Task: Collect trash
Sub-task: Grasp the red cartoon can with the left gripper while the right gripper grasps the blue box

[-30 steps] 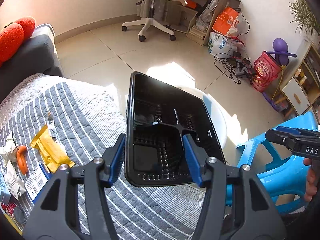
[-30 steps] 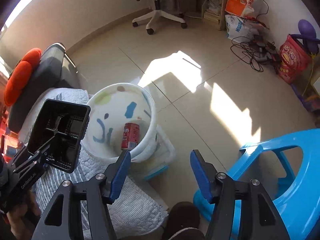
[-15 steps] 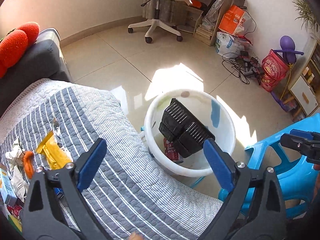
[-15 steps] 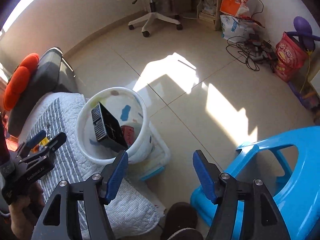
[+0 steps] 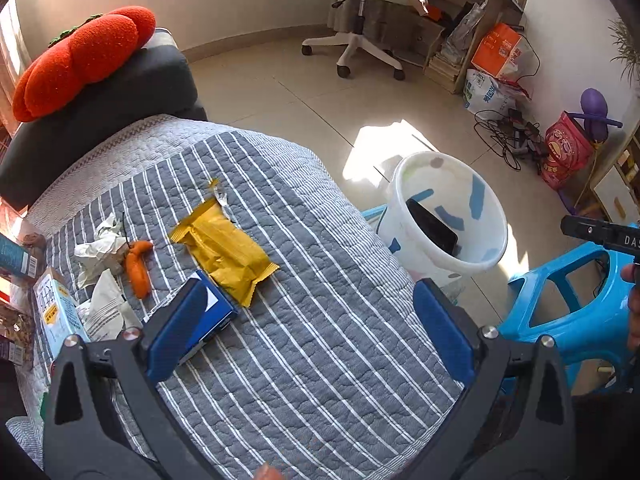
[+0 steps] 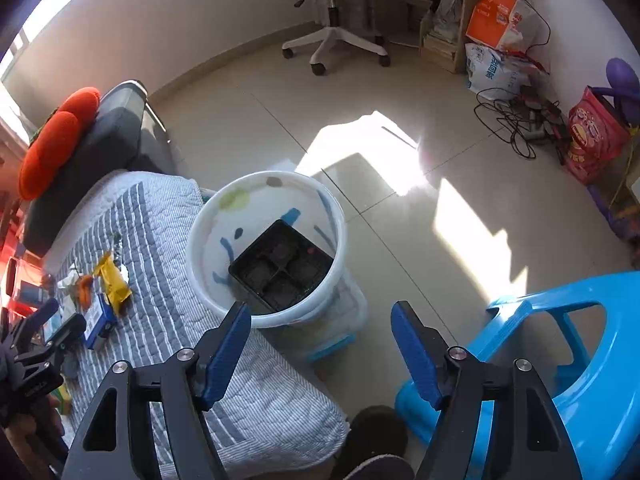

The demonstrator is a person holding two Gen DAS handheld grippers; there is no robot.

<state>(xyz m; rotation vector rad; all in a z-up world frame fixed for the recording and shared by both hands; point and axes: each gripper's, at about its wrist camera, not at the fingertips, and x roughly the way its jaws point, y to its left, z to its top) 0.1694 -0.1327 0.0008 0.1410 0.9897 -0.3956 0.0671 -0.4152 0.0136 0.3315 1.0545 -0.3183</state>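
A white bucket [image 5: 486,216] [image 6: 208,280] stands on the floor beside the striped quilt [image 5: 320,340]. A black compartment tray [image 6: 280,268] [image 5: 432,226] lies inside it. On the quilt lie a yellow wrapper [image 5: 224,248], a blue carton [image 5: 216,308], an orange piece [image 5: 138,268], crumpled white paper [image 5: 100,248] and a milk carton [image 5: 56,312]. My left gripper [image 5: 312,336] is open and empty above the quilt, its left finger over the blue carton. My right gripper [image 6: 324,352] is open and empty above the floor, just right of the bucket.
A blue plastic stool [image 6: 560,360] [image 5: 576,300] stands right of the bucket. A dark sofa arm with an orange cushion [image 5: 80,56] is at the back left. An office chair [image 5: 360,12], bags, boxes and cables [image 5: 516,136] sit along the far wall.
My left gripper opened and let the black tray fall into the bucket, then swung back left over the quilt. The right gripper shifted slightly and stayed open.
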